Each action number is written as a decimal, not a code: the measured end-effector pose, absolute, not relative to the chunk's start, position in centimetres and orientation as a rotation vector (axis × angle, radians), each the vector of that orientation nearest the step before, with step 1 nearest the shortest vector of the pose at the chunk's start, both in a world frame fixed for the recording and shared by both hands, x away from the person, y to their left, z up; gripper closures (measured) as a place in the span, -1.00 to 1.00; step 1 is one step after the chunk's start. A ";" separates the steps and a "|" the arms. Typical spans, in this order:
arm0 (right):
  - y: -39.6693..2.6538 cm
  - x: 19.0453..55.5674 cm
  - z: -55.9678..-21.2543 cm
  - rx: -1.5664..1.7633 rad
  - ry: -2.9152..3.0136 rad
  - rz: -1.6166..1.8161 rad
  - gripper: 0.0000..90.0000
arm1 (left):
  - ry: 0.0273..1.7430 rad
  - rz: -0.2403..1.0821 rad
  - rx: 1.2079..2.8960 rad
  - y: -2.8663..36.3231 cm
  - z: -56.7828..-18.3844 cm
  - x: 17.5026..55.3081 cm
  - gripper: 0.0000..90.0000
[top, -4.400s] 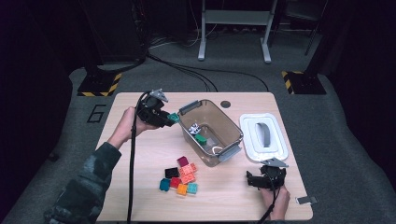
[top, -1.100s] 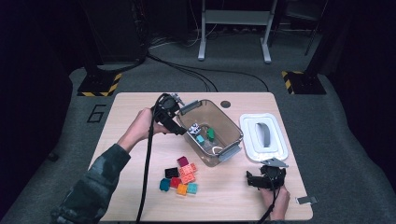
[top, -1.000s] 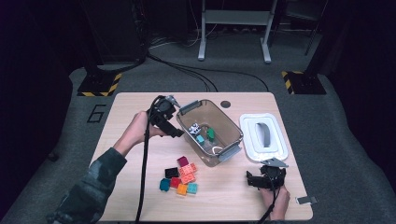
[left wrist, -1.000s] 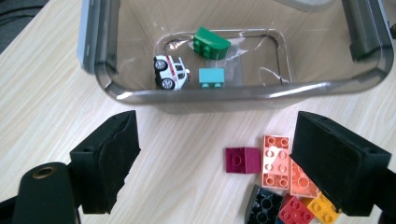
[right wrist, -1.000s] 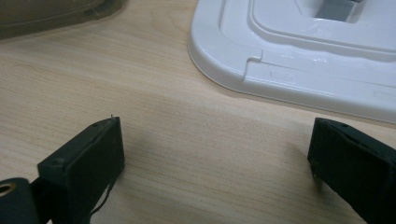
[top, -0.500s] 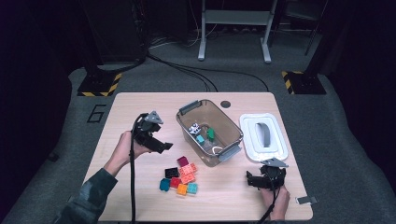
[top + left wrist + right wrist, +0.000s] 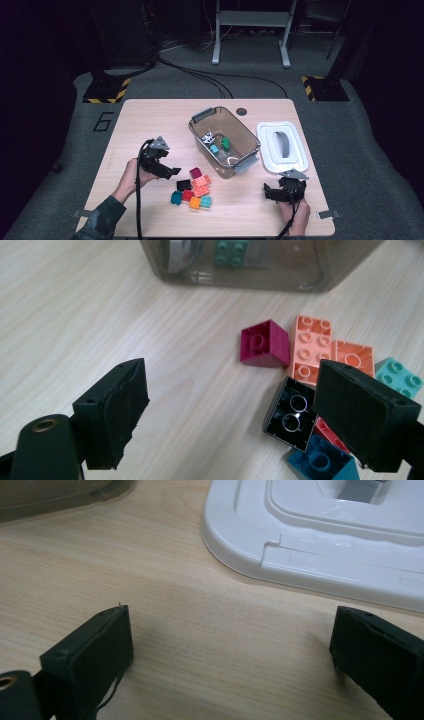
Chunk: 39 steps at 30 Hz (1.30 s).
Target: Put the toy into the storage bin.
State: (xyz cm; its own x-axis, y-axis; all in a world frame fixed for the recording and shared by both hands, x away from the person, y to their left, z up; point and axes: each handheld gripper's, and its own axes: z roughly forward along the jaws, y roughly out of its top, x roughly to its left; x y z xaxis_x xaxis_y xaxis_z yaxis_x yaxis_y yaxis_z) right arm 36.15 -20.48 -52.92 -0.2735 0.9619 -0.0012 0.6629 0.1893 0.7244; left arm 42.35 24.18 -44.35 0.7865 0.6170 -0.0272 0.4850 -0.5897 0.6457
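Hovering my left gripper (image 7: 230, 415) spread and empty beside the block pile (image 7: 192, 190), its jaws just narrowing slightly, my right gripper (image 7: 230, 650) parted over bare table (image 7: 200, 610).

The high view looks down on the whole table (image 7: 150, 115) from the near side. The left gripper view sits close over the bricks (image 7: 310, 345), which the high view shares; the right gripper view faces the white lid (image 7: 320, 535).

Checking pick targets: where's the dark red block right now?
The dark red block lies on the table in the high view, at the pile's upper left edge, beside the peach block, just left of the clear bin and right of the left tool.
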 end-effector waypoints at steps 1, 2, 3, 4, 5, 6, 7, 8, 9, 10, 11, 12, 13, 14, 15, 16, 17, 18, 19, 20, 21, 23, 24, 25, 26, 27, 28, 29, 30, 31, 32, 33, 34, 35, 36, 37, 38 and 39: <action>-20.5 36.1 -52.9 1.518 2.010 0.860 -0.94 | 0.816 0.249 2.322 24.1 -44.8 42.3 -0.67; -20.5 36.1 -52.9 1.517 2.010 0.861 -0.94 | 0.820 0.246 2.326 24.1 -45.3 42.3 -0.67; -20.5 36.1 -52.9 1.517 2.010 0.860 -0.94 | 0.824 0.233 2.328 24.0 -45.8 42.2 -0.67; -20.5 36.1 -52.9 1.518 2.010 0.860 -0.94 | 0.825 0.207 2.334 23.9 -46.3 42.2 -0.67; -20.5 36.1 -52.9 1.518 2.010 0.861 -0.94 | 0.824 0.206 2.332 23.7 -46.8 42.1 -0.67; -20.5 36.1 -52.9 1.517 2.010 0.861 -0.94 | 0.821 0.191 2.342 23.5 -47.2 42.1 -0.67; -20.5 36.1 -52.9 1.517 2.010 0.860 -0.94 | 0.822 0.196 2.347 23.3 -47.6 42.0 -0.66; -20.5 36.1 -52.9 1.517 2.010 0.860 -0.94 | 0.825 0.186 2.350 23.0 -48.0 41.9 -0.67; -20.5 36.1 -52.9 1.518 2.010 0.860 -0.94 | 0.819 0.172 2.358 22.8 -48.4 41.8 -0.66; -20.5 36.1 -52.9 1.517 2.010 0.861 -0.94 | 0.818 0.169 2.364 22.7 -48.7 41.8 -0.66; -20.5 36.1 -52.9 1.518 2.010 0.860 -0.94 | 0.815 0.181 2.375 22.5 -49.0 41.7 -0.66; -20.5 36.1 -52.9 1.518 2.010 0.861 -0.94 | 0.820 0.171 2.372 22.4 -49.2 41.7 -0.66; -20.5 36.1 -52.9 1.517 2.010 0.861 -0.94 | 0.816 0.170 2.383 22.4 -49.4 41.7 -0.65; -20.5 36.1 -52.9 1.518 2.010 0.861 -0.94 | 0.823 0.182 2.385 22.3 -49.5 41.7 -0.64; -20.5 36.1 -52.9 1.517 2.010 0.861 -0.94 | 0.827 0.184 2.383 22.4 -49.6 41.7 -0.63; -20.5 36.1 -52.9 1.517 2.010 0.860 -0.94 | 0.834 0.192 2.377 22.4 -49.7 41.8 -0.63; -20.5 36.1 -52.9 1.517 2.010 0.861 -0.94 | 0.837 0.207 2.373 22.6 -49.7 41.9 -0.63; -20.5 36.1 -52.9 1.517 2.010 0.861 -0.94 | 0.846 0.205 2.358 22.7 -49.8 42.0 -0.62; -20.5 36.1 -52.9 1.517 2.010 0.861 -0.94 | 0.849 0.208 2.358 22.8 -49.8 42.0 -0.62; -20.5 36.1 -52.9 1.517 2.010 0.860 -0.94 | 0.859 0.213 2.354 23.0 -49.8 42.1 -0.62; -20.5 36.1 -52.9 1.517 2.010 0.861 -0.94 | 0.867 0.240 2.344 23.1 -49.8 42.2 -0.62; -20.5 36.2 -52.9 1.517 2.010 0.861 -0.94 | 0.880 0.249 2.339 23.4 -49.8 42.3 -0.62; -20.5 36.2 -52.9 1.518 2.010 0.861 -0.94 | 0.885 0.262 2.337 23.7 -49.8 42.5 -0.61; -20.5 36.2 -52.9 1.518 2.010 0.861 -0.94 | 0.891 0.265 2.336 23.9 -49.7 42.6 -0.61; -20.5 36.2 -52.9 1.518 2.010 0.861 -0.94 | 0.894 0.271 2.324 24.1 -49.8 42.7 -0.60; -20.5 36.2 -52.9 1.518 2.010 0.861 -0.94 | 0.889 0.271 2.325 24.3 -49.7 42.8 -0.59; -20.5 36.2 -52.9 1.518 2.010 0.861 -0.94 | 0.879 0.253 2.311 24.5 -49.7 42.8 -0.59; -20.5 36.2 -52.9 1.518 2.010 0.861 -0.94 | 0.880 0.239 2.285 24.8 -49.7 42.7 -0.60; -20.5 36.2 -52.9 1.518 2.010 0.861 -0.94 | 0.870 0.210 2.269 25.1 -49.6 42.6 -0.62; -20.5 36.2 -52.9 1.517 2.010 0.861 -0.94 | 0.850 0.187 2.255 25.3 -49.5 42.4 -0.64; -20.5 36.2 -52.9 1.518 2.010 0.861 -0.94 | 0.850 0.181 2.243 25.6 -49.3 42.2 -0.65; -20.5 36.1 -52.9 1.517 2.010 0.861 -0.94 | 0.840 0.181 2.242 25.7 -49.2 42.1 -0.69; -20.5 36.2 -52.9 1.518 2.010 0.861 -0.94 | 0.830 0.178 2.238 25.8 -49.1 41.8 -0.71; -20.5 36.2 -52.9 1.517 2.010 0.861 -0.94 | 0.828 0.182 2.240 25.8 -49.0 41.7 -0.75; -20.5 36.2 -52.9 1.518 2.010 0.861 -0.94 | 0.813 0.181 2.259 25.7 -49.0 41.5 -0.80; -20.5 36.2 -52.9 1.518 2.010 0.860 -0.94 | 0.804 0.173 2.269 25.6 -49.1 41.4 -0.85; -20.5 36.2 -52.9 1.518 2.010 0.861 -0.94 | 0.806 0.179 2.277 25.5 -49.2 41.3 -0.85; -20.5 36.2 -52.9 1.517 2.010 0.861 -0.94 | 0.796 0.173 2.291 25.4 -49.3 41.2 -0.81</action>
